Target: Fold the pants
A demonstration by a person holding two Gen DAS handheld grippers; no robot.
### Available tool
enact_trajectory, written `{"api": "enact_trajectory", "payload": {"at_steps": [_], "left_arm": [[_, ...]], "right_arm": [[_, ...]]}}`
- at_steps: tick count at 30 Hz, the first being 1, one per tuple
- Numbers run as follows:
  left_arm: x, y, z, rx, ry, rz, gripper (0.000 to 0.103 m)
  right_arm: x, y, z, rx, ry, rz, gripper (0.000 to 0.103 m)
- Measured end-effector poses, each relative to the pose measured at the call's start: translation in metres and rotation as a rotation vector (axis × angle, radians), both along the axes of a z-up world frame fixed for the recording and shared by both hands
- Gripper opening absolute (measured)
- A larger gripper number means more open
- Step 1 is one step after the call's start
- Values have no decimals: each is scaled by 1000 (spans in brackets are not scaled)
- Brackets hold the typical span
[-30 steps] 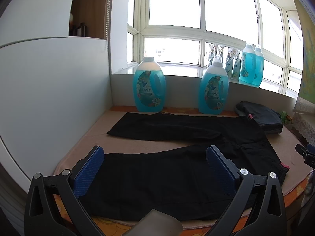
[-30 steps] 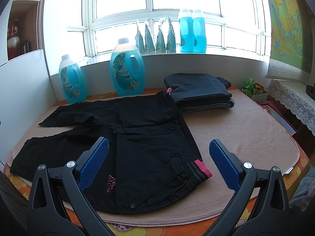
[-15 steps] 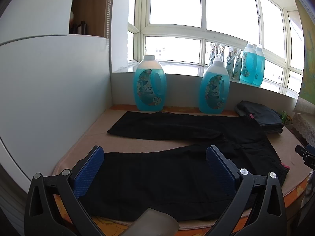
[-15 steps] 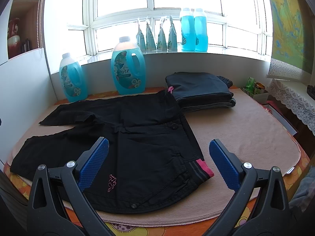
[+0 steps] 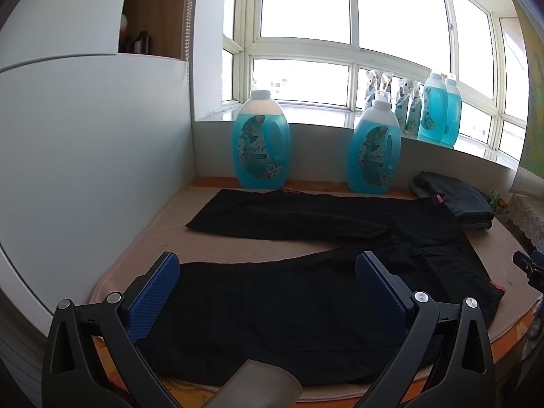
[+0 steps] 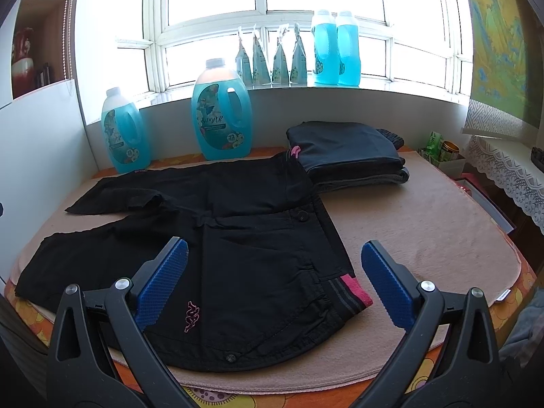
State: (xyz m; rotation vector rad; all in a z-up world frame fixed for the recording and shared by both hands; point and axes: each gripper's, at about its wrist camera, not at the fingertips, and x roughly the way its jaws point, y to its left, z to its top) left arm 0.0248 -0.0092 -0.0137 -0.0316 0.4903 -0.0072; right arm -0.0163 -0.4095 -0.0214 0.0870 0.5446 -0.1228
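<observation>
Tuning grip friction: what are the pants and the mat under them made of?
Pants: looks like thin matte woven fabric, cotton or synthetic unclear; crisp creases, stitched seams, buttons. Mat: beige, fuzzy nap, probably towel-like or fleece; soft rounded edge.

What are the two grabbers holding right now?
Nothing. The left gripper and the right gripper are both open, with the black pants lying flat on the mat beyond their fingers, unfolded and not pinched.
</observation>
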Motion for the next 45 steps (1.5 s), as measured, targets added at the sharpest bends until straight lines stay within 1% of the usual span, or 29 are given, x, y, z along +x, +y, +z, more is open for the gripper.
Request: {"api": "enact_trajectory", "payload": {"at_steps": [5, 10, 13, 17, 19, 22, 26, 28, 31, 33, 34, 36, 37, 39, 41, 45], "left_arm": [[8, 8, -4, 6, 10, -3, 103], [14, 16, -12, 36, 20, 16, 103], [18, 26, -19, 31, 43, 21, 103], [18, 37, -26, 57, 62, 46, 101], [18, 42, -31, 61, 73, 56, 96], [20, 50, -38, 45, 104, 53, 91], [18, 61, -50, 28, 155, 49, 84], [16, 67, -56, 16, 177, 48, 78], [13, 74, -66, -8, 211, 48, 73], [12, 78, -73, -20, 234, 45, 69], [11, 79, -76, -24, 245, 45, 66], [8, 82, -83, -33, 265, 41, 62], [7, 83, -85, -40, 274, 40, 59], [6, 85, -89, -57, 288, 38, 57], [5, 87, -92, -71, 297, 38, 56], [2, 91, -96, -85, 300, 33, 53]], "right_arm": [[7, 0, -2, 2, 5, 8, 103], [13, 2, -6, -6, 10, 44, 103], [15, 8, -11, -25, 20, 103, 103], [16, 22, -19, -79, 46, 186, 103], [16, 27, -22, -98, 55, 210, 103], [16, 37, -28, -106, 72, 268, 103], [13, 59, -38, -151, 100, 368, 103], [10, 73, -45, -175, 116, 428, 102], [7, 93, -58, -182, 163, 525, 96], [6, 106, -68, -175, 204, 587, 88], [6, 112, -73, -175, 223, 616, 86], [5, 125, -82, -184, 259, 675, 78], [4, 130, -86, -190, 272, 702, 76], [4, 141, -93, -215, 293, 743, 70], [4, 150, -98, -244, 307, 766, 67], [8, 156, -102, -236, 329, 789, 65]]}}
